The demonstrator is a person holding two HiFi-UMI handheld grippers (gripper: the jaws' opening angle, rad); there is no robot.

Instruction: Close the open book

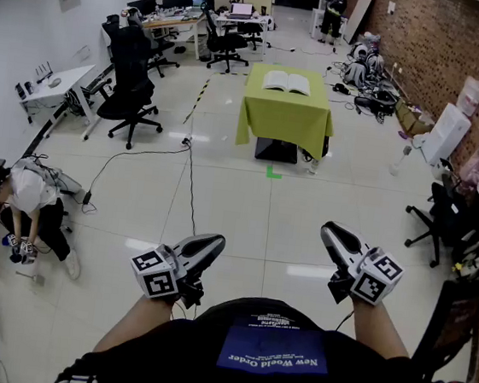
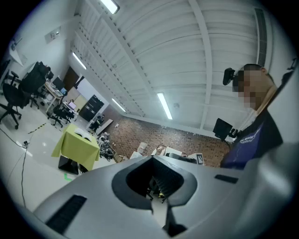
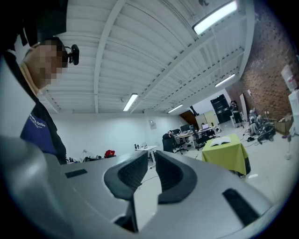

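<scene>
The open book lies flat, white pages up, on a small table under a yellow-green cloth far across the room. Both grippers are held close to the person's body, well short of that table. My left gripper is at lower left, its jaws together with nothing between them. My right gripper is at lower right, with only a narrow slit between its empty jaws. The left gripper view shows the left gripper and the clothed table small at left. In the right gripper view, the right gripper points left of the book.
A stretch of white tiled floor separates me from the table, with a cable and a green tape mark on it. Black office chairs and desks stand left. A person crouches at far left. A chair and clutter line the right brick wall.
</scene>
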